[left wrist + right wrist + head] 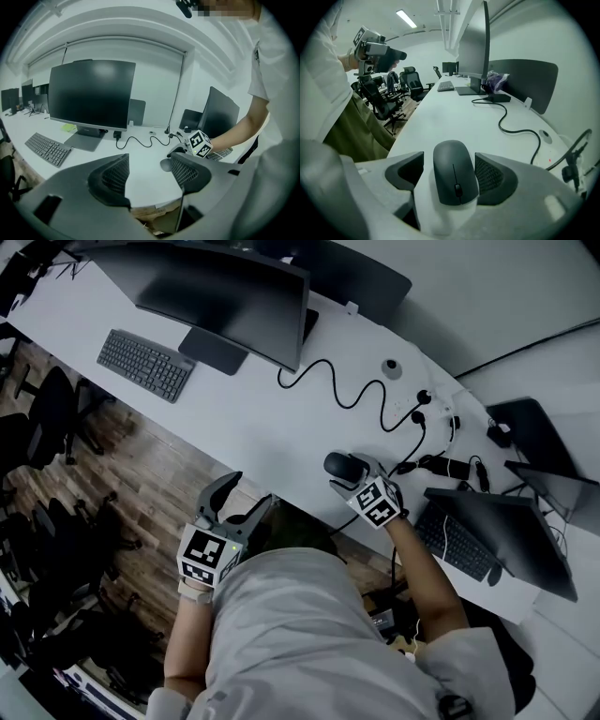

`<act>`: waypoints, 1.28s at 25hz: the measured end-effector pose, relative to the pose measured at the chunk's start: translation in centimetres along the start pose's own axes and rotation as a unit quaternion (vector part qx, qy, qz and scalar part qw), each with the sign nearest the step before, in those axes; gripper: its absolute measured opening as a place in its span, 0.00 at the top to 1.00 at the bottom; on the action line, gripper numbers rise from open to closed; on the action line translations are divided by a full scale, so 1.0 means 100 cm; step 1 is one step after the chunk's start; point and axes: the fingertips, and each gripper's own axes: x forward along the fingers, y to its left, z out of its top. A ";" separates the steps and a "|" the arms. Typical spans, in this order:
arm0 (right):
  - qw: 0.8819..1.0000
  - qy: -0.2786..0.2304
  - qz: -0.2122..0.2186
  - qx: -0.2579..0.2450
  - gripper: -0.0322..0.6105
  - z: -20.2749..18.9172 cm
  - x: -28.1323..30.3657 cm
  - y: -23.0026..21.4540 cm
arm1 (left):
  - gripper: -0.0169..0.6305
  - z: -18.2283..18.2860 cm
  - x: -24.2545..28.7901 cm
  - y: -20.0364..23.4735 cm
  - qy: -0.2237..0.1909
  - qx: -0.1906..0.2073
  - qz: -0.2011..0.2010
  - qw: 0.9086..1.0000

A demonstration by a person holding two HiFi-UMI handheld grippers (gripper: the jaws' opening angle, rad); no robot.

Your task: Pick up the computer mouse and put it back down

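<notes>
The dark computer mouse (pixel 340 464) (pixel 454 171) lies on the white desk (pixel 244 418) near its front edge. My right gripper (pixel 349 474) (pixel 449 161) stands astride it. The left jaw shows a gap to the mouse's side, and the right jaw sits close against the other side. From the left gripper view the mouse (pixel 166 164) shows as a grey oval below the right gripper's marker cube (pixel 200 143). My left gripper (pixel 248 498) (pixel 149 164) hangs open and empty just off the desk's front edge, left of the mouse.
A monitor (pixel 225 287) and keyboard (pixel 145 364) stand at the back left. A black cable (pixel 352 390) snakes across the desk toward plugs on the right. A second keyboard (pixel 455 540) and monitor (pixel 511 531) sit right of the mouse. Office chairs (pixel 47 427) fill the floor at left.
</notes>
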 end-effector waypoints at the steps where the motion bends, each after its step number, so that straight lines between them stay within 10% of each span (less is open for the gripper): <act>1: 1.000 0.004 0.006 -0.003 0.45 0.000 0.003 0.000 | 0.55 -0.002 0.000 0.001 0.001 -0.001 0.002 1.000; 12: 0.998 0.046 0.040 -0.028 0.45 -0.009 0.026 0.000 | 0.55 -0.002 -0.003 0.012 0.004 -0.009 0.006 1.000; 32: 0.998 -0.008 -0.028 0.048 0.49 0.022 -0.004 -0.004 | 0.55 0.007 -0.002 0.014 -0.010 0.004 -0.008 1.000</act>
